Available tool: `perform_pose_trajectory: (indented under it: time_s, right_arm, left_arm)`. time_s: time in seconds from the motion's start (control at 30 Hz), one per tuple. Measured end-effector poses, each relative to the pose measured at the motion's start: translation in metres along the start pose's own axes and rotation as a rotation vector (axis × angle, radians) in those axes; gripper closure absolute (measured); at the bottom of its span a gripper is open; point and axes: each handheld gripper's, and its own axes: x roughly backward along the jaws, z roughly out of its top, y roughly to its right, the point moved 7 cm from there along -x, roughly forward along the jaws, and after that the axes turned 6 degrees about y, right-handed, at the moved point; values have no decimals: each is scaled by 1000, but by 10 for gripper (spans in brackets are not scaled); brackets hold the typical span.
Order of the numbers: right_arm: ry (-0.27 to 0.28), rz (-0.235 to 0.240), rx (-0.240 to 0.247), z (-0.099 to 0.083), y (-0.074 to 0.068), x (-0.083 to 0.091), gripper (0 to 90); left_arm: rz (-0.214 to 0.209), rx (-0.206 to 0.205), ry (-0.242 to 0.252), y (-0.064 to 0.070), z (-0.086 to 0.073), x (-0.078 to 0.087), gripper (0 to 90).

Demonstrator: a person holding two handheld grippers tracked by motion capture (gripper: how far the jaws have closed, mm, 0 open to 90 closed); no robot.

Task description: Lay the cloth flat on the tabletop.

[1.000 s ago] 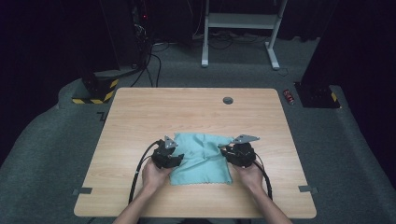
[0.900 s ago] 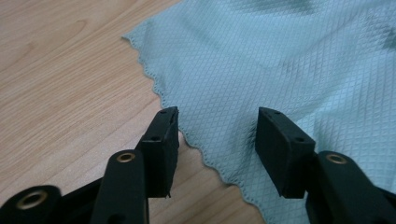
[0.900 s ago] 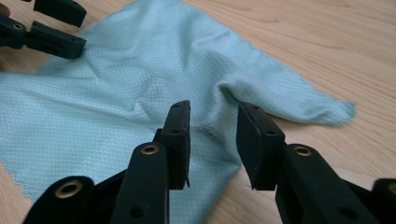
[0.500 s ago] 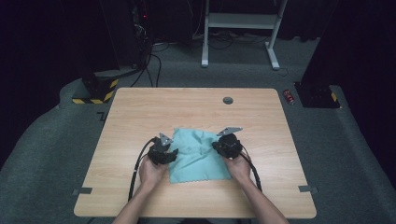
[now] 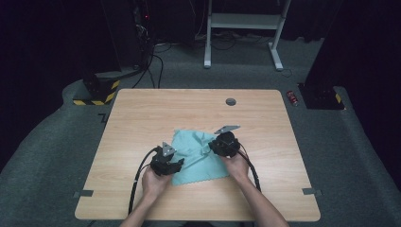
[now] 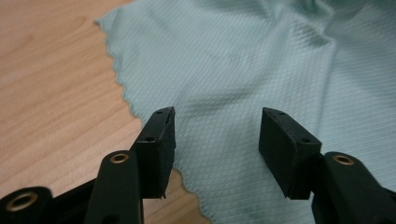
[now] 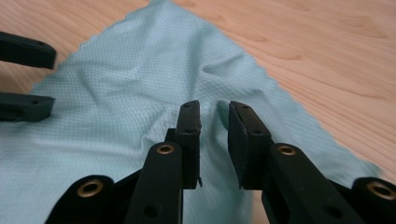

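Note:
A teal cloth (image 5: 196,153) lies wrinkled on the wooden table (image 5: 142,113), near its front middle. My left gripper (image 5: 166,163) is at the cloth's left front edge. In the left gripper view its jaws stand wide open (image 6: 217,121) just above the cloth (image 6: 243,70), across its scalloped edge, with nothing between them. My right gripper (image 5: 222,144) rests on the cloth's right part. Its jaws (image 7: 215,112) are open by a narrow gap, and a raised fold of cloth (image 7: 140,84) runs between them. The left gripper (image 7: 52,79) shows open at the far left of the right gripper view.
A small round black grommet (image 5: 231,101) sits near the table's far edge. Grey tape tabs mark the front corners (image 5: 82,194) (image 5: 309,191). A red item (image 5: 293,97) lies on the floor by the table's far right corner, and a white frame (image 5: 246,21) stands behind.
My right gripper has moved left and a little away from me over the cloth, which has bunched up and grown narrower. The left gripper has shifted slightly toward the front.

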Motion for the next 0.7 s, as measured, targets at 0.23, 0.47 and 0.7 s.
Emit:
perform_pose_trajectory:
  time_s: [0.23, 0.47, 0.7]
  right_arm:
    - [-34, -13, -47, -32, 17, 20, 633]
    - [-69, -10, -5, -43, 7, 17, 869]
    - [-69, -49, 92, -44, -12, 51, 872]
  left_arm:
    - [5, 23, 58, -3, -7, 1, 436]
    - [15, 23, 58, -3, -8, 1, 407]
    - [13, 21, 53, -2, -8, 1, 370]
